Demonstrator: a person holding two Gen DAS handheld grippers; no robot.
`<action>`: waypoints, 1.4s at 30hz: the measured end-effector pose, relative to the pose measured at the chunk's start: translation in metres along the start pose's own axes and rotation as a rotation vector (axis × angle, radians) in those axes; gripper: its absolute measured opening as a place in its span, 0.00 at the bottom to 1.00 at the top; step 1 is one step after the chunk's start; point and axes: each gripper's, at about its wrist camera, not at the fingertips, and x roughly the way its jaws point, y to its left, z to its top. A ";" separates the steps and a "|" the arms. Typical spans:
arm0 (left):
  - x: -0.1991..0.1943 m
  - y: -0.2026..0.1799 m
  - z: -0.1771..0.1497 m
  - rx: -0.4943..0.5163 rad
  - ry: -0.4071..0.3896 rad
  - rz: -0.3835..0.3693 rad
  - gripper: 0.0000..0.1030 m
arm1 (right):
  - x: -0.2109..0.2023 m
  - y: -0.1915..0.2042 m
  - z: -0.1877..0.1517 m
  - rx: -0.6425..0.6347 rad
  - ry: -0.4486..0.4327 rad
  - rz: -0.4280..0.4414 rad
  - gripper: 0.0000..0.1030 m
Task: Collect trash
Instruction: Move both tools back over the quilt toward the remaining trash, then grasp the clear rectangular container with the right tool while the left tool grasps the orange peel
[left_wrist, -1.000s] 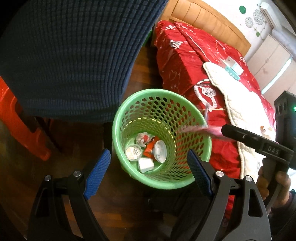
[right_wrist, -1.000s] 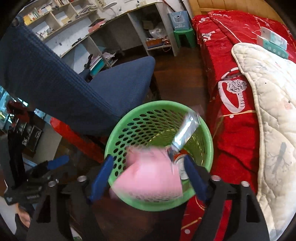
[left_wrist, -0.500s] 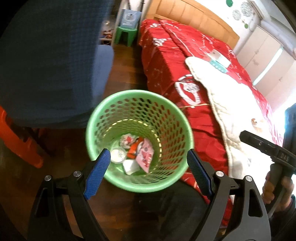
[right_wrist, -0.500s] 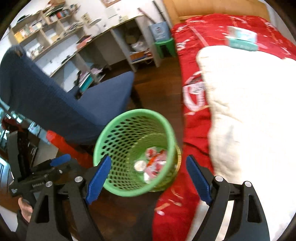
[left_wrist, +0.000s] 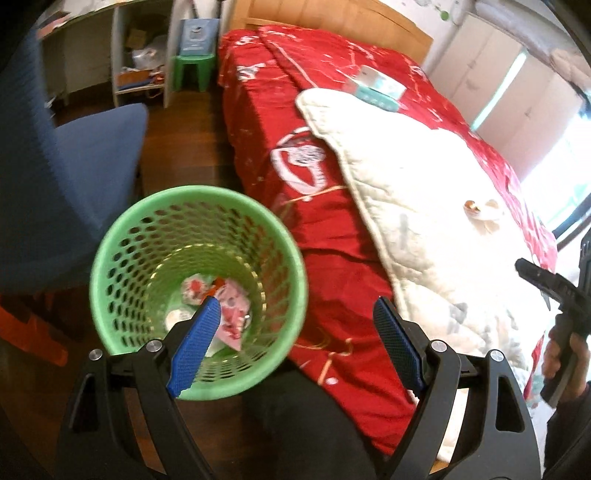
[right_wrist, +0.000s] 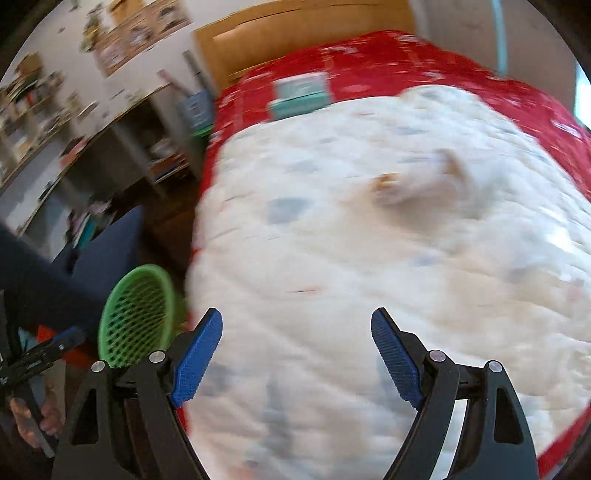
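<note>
Lower left, green basket (left_wrist: 110, 258) already holding wrappers (left_wrist: 231, 312), left gripper (left_wrist: 295, 332) empty, jaws apart, parked over it as drop point; right gripper (right_wrist: 295, 354), jaws apart, faces crumpled scrap (right_wrist: 410, 184) upper right on white quilt (right_wrist: 369, 277), likely next pickup.

i count one green basket (left_wrist: 110, 258) on the floor, with four or so bits of trash (left_wrist: 229, 306) in the bottom; the heap is too jumbled for an exact count. one crumpled scrap (left_wrist: 484, 214) lies on the one white quilt (left_wrist: 424, 221). one teal box (left_wrist: 380, 86). one blue chair (left_wrist: 74, 177). one green stool (left_wrist: 194, 70).
</note>
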 end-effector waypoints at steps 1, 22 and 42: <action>0.002 -0.007 0.002 0.011 0.002 -0.007 0.81 | -0.006 -0.015 0.001 0.015 -0.012 -0.030 0.77; 0.073 -0.153 0.061 0.202 0.059 -0.120 0.81 | -0.015 -0.209 0.059 0.269 -0.043 -0.268 0.65; 0.169 -0.277 0.120 0.306 0.161 -0.312 0.74 | 0.015 -0.233 0.060 0.233 0.038 -0.310 0.44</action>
